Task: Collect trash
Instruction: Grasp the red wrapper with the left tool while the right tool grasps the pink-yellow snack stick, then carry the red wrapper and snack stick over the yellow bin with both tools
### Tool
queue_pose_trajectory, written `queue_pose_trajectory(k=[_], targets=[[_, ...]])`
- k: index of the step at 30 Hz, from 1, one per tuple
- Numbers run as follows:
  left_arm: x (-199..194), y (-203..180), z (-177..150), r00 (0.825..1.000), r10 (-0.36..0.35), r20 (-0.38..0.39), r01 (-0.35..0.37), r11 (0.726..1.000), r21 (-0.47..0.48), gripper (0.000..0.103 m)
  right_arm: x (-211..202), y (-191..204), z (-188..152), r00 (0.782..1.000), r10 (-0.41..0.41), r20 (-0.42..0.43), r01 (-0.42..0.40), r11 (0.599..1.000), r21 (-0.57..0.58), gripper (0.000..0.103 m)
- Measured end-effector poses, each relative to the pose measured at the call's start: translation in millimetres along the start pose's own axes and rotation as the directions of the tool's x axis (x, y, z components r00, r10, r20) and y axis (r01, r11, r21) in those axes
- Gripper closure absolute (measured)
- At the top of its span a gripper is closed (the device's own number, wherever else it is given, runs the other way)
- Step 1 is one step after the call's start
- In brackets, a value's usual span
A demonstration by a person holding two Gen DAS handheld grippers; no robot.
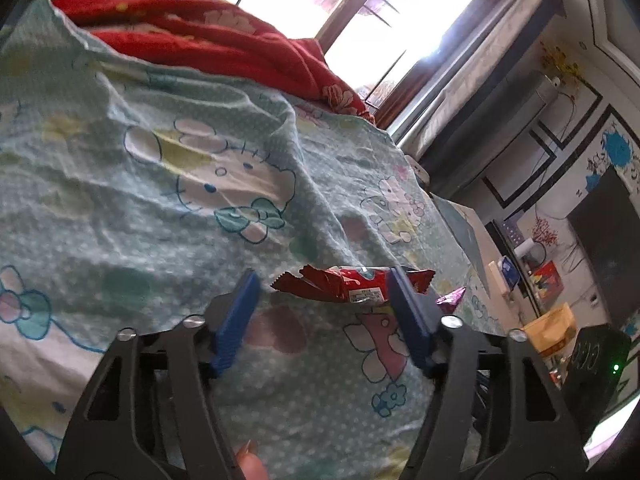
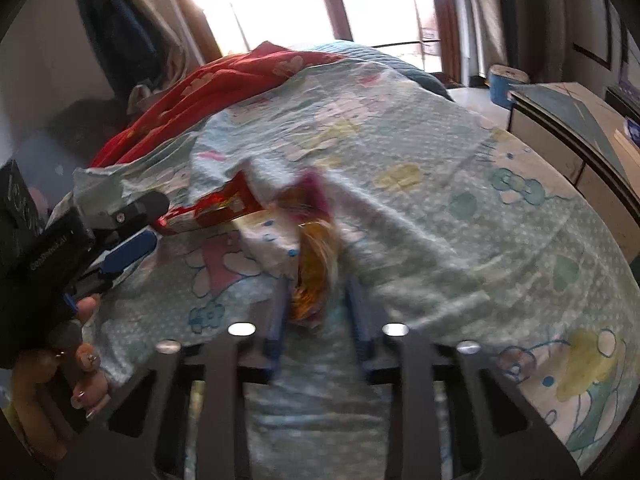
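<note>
On the cartoon-print bed sheet (image 1: pixel 160 208) lies a red snack wrapper (image 1: pixel 348 286). My left gripper (image 1: pixel 323 276) is open around it: the right blue finger (image 1: pixel 408 312) is at its end and the left finger stands clear. In the right wrist view a crumpled yellow wrapper (image 2: pixel 316 264) lies between the narrow jaws of my right gripper (image 2: pixel 316 280). The left finger touches it, and a sliver of sheet shows on the other side; the frame is blurred. A pink wrapper (image 2: pixel 316 192) lies beyond, beside the red wrapper (image 2: pixel 220 208).
A red floral blanket (image 1: pixel 224 40) is bunched at the far side of the bed. A low cabinet (image 2: pixel 560 128) and a blue bucket (image 2: pixel 504 84) stand past the bed's right edge. A person's hand (image 2: pixel 80 360) holds the left gripper at the left of the right wrist view.
</note>
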State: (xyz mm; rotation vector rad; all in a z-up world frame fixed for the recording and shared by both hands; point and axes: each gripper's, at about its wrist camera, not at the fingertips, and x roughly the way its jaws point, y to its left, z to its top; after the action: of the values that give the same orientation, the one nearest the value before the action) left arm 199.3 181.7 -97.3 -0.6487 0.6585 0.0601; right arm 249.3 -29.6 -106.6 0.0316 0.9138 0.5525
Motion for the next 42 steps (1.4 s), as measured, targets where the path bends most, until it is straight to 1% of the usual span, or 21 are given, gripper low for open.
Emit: queue_pose_trajectory(k=[2, 4, 5, 7, 12, 13, 22, 29, 35, 42], targets=[[1.4, -0.8, -0.1, 1.0, -0.009, -0.007, 0.009, 1.0, 0.002, 0.06, -2.1, -4.1, -1.5, 1.0, 0.007, 0.006, -0.007, 1.0, 0.012, 0.085], [2.1, -2.1, -1.4, 1.0, -0.017, -0.015, 0.017, 1.0, 0.009, 0.073, -5.2, -5.5, -3.9, 1.0, 0.004, 0.015, -0.004, 1.0, 0.012, 0.087], [2.1, -2.9, -2.0, 1.0, -0.022, -0.017, 0.022, 1.0, 0.012, 0.074, -8.0, -6.1, -5.9, 1.0, 0.001, 0.022, -0.001, 1.0, 0.014, 0.087], [1.2, -4.7, -2.6, 1.0, -0.029, -0.013, 0.029, 0.999, 0.02, 0.079, -13.0, -7.4, -9.9, 0.999, -0.004, 0.033, 0.003, 1.0, 0.019, 0.089], [-3.4, -16.0, -7.1, 0.999, -0.053, -0.004, 0.054, 0.996, 0.07, 0.083, -28.3, -15.7, -22.8, 0.998, -0.016, 0.059, 0.014, 0.999, 0.031, 0.091], [-5.5, -19.7, -8.5, 0.998, -0.057, 0.0, 0.056, 0.995, 0.085, 0.096, -30.6, -17.3, -24.1, 0.998, -0.016, 0.061, 0.014, 0.999, 0.036, 0.092], [-13.7, -48.0, -20.9, 0.996, -0.091, 0.002, 0.089, 0.98, 0.175, 0.097, -64.2, -42.6, -36.8, 0.993, -0.05, 0.109, 0.04, 0.995, 0.09, 0.095], [-22.9, -79.2, -37.9, 0.991, -0.136, -0.017, 0.135, 0.953, 0.271, 0.097, -94.6, -67.7, -40.7, 0.985, -0.069, 0.157, 0.045, 0.988, 0.148, 0.096], [-28.1, -103.2, -48.8, 0.983, -0.179, -0.037, 0.181, 0.928, 0.325, 0.097, -118.6, -86.9, -48.2, 0.979, -0.085, 0.187, 0.049, 0.981, 0.187, 0.096], [-32.1, -128.7, -63.0, 0.975, -0.211, -0.061, 0.219, 0.901, 0.374, 0.097, -137.4, -103.8, -54.0, 0.972, -0.114, 0.207, 0.065, 0.97, 0.232, 0.096]])
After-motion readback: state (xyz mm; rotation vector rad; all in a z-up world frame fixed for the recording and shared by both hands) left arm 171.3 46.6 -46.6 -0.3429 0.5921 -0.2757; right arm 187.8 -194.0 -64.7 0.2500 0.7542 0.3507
